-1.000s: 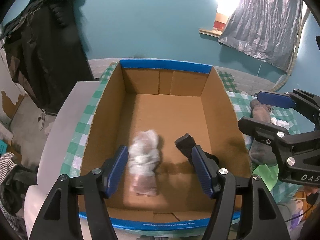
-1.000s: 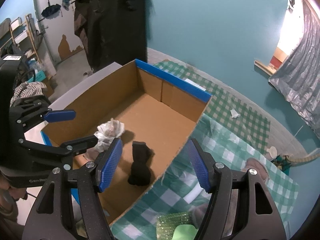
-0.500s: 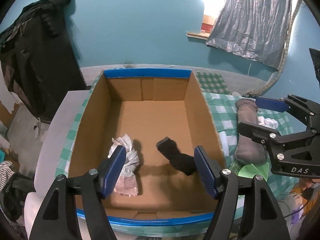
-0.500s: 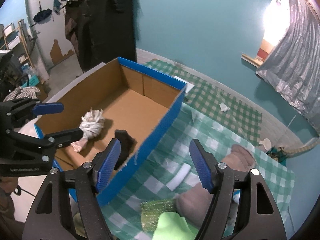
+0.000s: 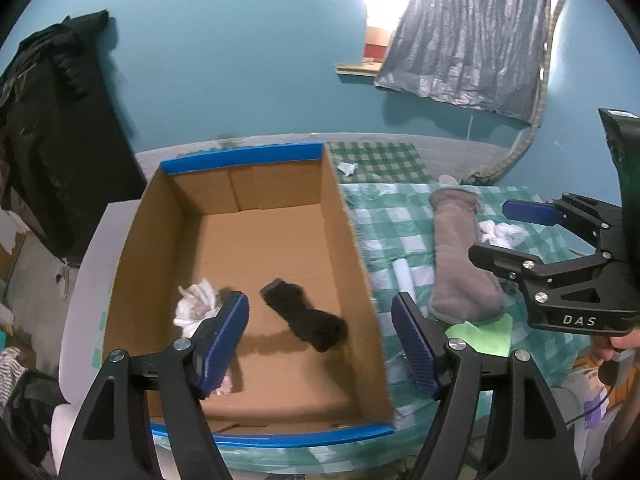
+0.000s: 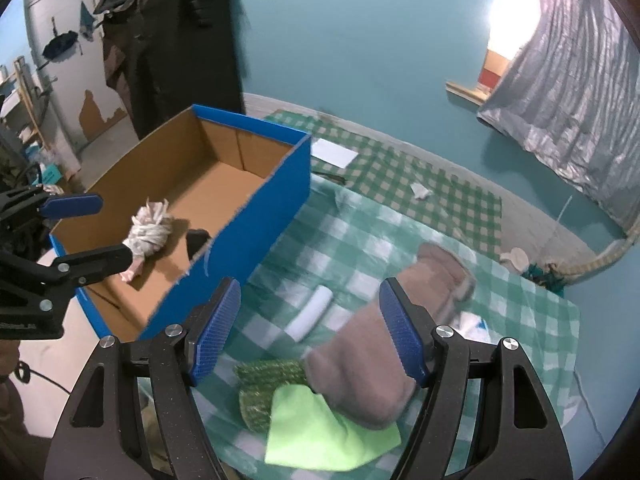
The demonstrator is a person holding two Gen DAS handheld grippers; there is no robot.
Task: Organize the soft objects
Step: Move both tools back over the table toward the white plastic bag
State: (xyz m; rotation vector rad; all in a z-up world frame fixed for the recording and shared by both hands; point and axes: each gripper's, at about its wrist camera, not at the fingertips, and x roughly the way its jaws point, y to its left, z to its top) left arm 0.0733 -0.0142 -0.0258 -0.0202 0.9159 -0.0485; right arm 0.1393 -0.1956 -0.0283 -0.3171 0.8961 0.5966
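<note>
A cardboard box with blue outer walls (image 5: 352, 240) (image 6: 276, 196) stands on the green checked cloth. Inside lie a white knotted rag (image 5: 196, 306) (image 6: 150, 228) and a black sock (image 5: 308, 316) (image 6: 196, 240). My left gripper (image 5: 320, 340) is open and empty above the box's near right part. My right gripper (image 6: 308, 328) is open and empty above the cloth, over a grey-brown sock (image 6: 384, 340) (image 5: 460, 256), a light green cloth (image 6: 324, 428) (image 5: 484, 330), a green glittery sponge (image 6: 264, 384) and a small white roll (image 6: 310, 314) (image 5: 402, 274).
A crumpled white tissue (image 5: 500, 234) lies right of the grey sock. White scraps (image 6: 418, 191) and a white paper (image 6: 334, 152) lie on the far cloth. Dark jackets (image 6: 172, 40) hang on the blue wall. A grey surface (image 5: 92, 264) borders the box's left side.
Both grippers moved right. The left gripper, over the rag before, now straddles the box's right wall. The right gripper left the box and now hangs over the grey sock.
</note>
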